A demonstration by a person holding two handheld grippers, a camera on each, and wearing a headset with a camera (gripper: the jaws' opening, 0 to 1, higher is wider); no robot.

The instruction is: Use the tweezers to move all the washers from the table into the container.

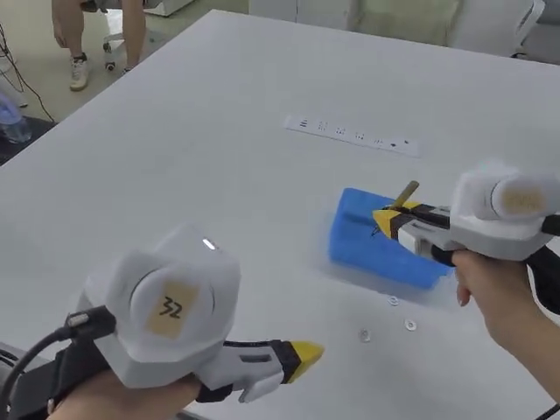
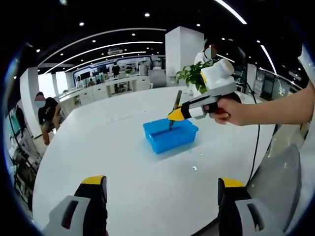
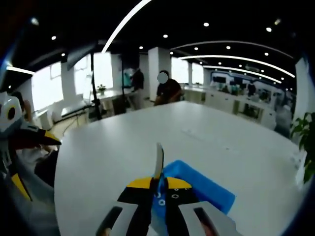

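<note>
A blue container sits on the white table, also seen in the left gripper view and the right gripper view. My right gripper is shut on a pair of tweezers, held over the container with the tips pointing down into it. Whether the tips hold a washer is too small to tell. Three small washers lie on the table just in front of the container. My left gripper hovers open and empty near the front edge.
A flush power strip lies in the table beyond the container. People stand and sit past the far end of the table. The white table surface is bare to the left of the container.
</note>
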